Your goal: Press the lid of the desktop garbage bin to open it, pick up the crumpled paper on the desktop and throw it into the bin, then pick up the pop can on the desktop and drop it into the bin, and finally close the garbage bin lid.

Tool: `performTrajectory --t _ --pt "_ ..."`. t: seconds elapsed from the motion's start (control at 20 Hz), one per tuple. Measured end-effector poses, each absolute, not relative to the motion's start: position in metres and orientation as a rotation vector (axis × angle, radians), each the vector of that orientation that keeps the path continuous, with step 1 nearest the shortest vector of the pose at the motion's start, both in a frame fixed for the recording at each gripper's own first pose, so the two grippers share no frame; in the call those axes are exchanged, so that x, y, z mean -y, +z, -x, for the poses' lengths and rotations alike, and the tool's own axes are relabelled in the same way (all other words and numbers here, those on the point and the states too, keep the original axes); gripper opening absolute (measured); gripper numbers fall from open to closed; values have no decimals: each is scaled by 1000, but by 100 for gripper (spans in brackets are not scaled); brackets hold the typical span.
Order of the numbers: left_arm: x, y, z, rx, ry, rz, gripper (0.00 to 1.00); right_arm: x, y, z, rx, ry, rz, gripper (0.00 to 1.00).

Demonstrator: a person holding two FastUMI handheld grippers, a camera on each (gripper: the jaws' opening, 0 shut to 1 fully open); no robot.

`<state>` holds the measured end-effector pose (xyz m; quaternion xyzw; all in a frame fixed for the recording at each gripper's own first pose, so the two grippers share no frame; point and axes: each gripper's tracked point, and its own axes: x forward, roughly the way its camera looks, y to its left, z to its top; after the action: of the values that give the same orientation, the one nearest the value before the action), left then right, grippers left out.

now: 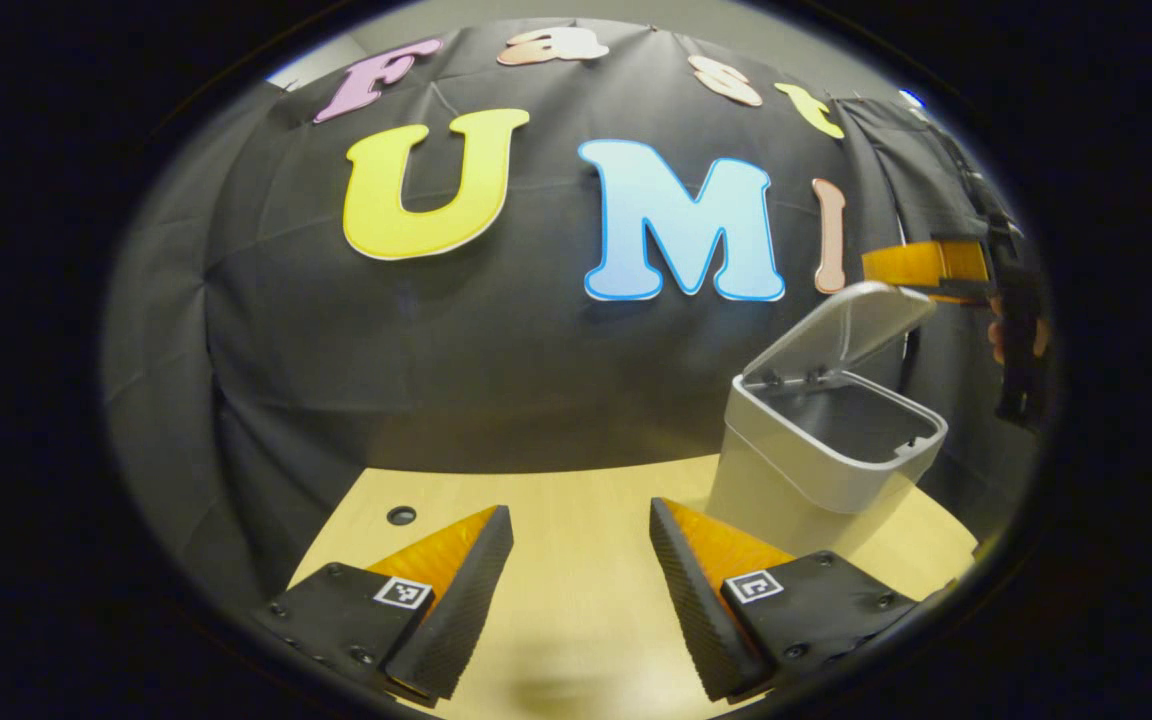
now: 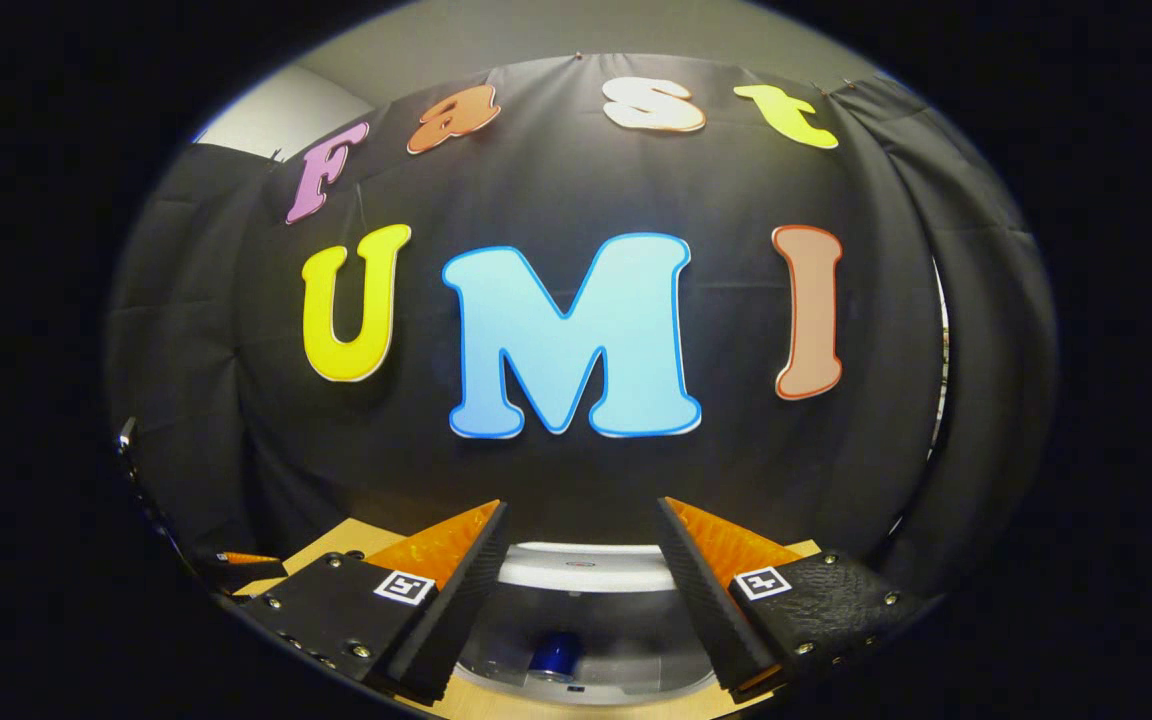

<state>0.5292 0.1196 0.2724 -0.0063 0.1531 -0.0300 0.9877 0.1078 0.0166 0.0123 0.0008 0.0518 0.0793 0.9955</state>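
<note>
While the wooden table (image 1: pixel 576 580) carried the open-lidded bin (image 1: pixel 826 440), the left gripper (image 1: pixel 581 600) gaped empty beside it; above it the right gripper (image 2: pixel 581 590) gaped empty over a blue can (image 2: pixel 556 655) inside.

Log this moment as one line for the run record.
grey plastic bin: lid up | blue pop can: inside bin | right gripper: open, above bin | left gripper: open, over wooden table
</note>
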Motion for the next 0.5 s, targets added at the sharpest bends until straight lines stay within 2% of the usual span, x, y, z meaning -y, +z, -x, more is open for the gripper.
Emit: performTrajectory --t 0.25,0.5 --pt "-121 271 -527 -311 -59 15 92 -23 -40 -96 -209 162 -9 93" --pt "-124 268 -528 -319 -55 15 93 -22 -64 -90 -248 166 -6 94"
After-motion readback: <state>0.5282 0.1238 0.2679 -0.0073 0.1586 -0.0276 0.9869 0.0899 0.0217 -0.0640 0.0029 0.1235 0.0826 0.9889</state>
